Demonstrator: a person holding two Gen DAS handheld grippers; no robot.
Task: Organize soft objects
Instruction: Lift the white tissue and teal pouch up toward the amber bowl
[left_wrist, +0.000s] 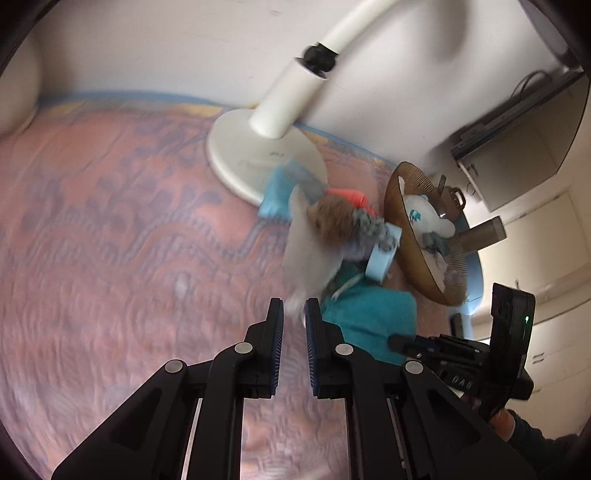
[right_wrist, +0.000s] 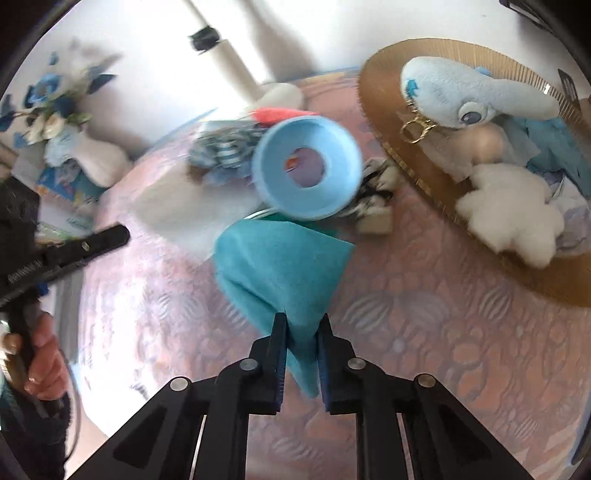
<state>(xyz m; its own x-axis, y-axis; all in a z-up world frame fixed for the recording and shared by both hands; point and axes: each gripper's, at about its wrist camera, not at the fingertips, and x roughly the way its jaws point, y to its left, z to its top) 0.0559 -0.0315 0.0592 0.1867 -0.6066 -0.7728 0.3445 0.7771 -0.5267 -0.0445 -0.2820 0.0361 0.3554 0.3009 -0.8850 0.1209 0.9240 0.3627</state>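
My right gripper is shut on a teal cloth and holds it above the pink quilted bedspread. My left gripper is shut on the corner of a pale grey cloth, blurred by motion. Behind lies a pile: a light blue foam ring, a striped blue fabric, a brown furry piece and a red piece. A round wicker basket at the right holds a blue plush and white fluff.
A white lamp base with its arm stands on the bed by the wall. A vase of blue flowers is at the left in the right wrist view. A cabinet is at the right.
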